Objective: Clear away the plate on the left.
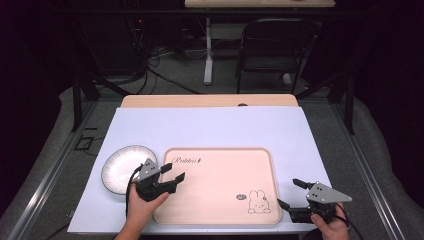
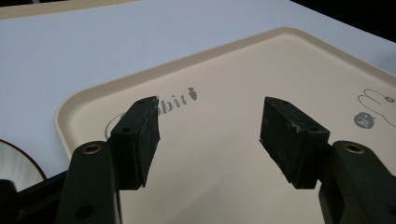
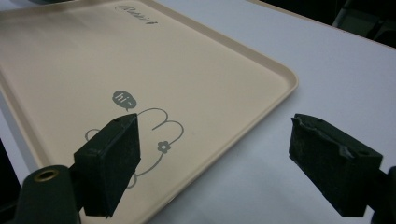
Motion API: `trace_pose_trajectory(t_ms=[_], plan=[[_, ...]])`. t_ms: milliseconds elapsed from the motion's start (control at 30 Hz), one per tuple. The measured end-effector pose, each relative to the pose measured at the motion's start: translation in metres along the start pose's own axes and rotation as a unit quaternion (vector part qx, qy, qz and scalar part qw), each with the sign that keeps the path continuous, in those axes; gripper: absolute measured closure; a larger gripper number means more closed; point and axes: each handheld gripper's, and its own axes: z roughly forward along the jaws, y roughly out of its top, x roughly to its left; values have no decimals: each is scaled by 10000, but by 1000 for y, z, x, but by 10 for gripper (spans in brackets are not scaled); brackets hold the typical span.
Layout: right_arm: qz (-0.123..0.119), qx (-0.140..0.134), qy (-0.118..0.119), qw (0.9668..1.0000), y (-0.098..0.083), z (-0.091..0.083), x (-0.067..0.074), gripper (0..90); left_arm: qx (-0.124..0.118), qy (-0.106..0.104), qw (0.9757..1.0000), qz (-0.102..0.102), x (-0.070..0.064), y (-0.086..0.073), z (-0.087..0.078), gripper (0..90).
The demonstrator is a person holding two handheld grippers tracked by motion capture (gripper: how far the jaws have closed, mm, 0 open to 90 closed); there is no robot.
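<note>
Black grippers (image 1: 171,177), brass-coloured screws, grey three-cornered plates, scuffed block fingers (image 2: 140,140).

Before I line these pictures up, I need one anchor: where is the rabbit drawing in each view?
High view: rabbit drawing at the tray's near right corner.
Left gripper view: at the right edge, cut off.
Right gripper view: low and left, partly behind the near jaw.
Shared landmark: the "hi" bubble beside it.

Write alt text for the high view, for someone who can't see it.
Two hand-held grippers hover open over a white table: the left gripper above the left edge of an empty beige tray, the right gripper just off the tray's right edge. A white plate sits left of the tray.
</note>
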Motion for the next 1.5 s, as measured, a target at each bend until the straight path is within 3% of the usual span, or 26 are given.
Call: trace_pose_trajectory(t_ms=[133, 433, 1067, 1500], plan=[[-18, -40, -43, 10000, 0, -2, 1, 159, 15, 12, 10000, -33, 1, 0, 0, 370], [38, -64, -52, 10000, -2, -5, 0, 159, -181, 13, 9991, -385, 8, 2, -6, 370], [13, -47, -3, 10000, 0, -2, 0, 159, -217, 157, 9971, -708, 18, 2, -19, 371], [8, -48, -1, 10000, 0, -2, 1, 159, -413, 434, 9926, -1053, 37, 2, -42, 376]])
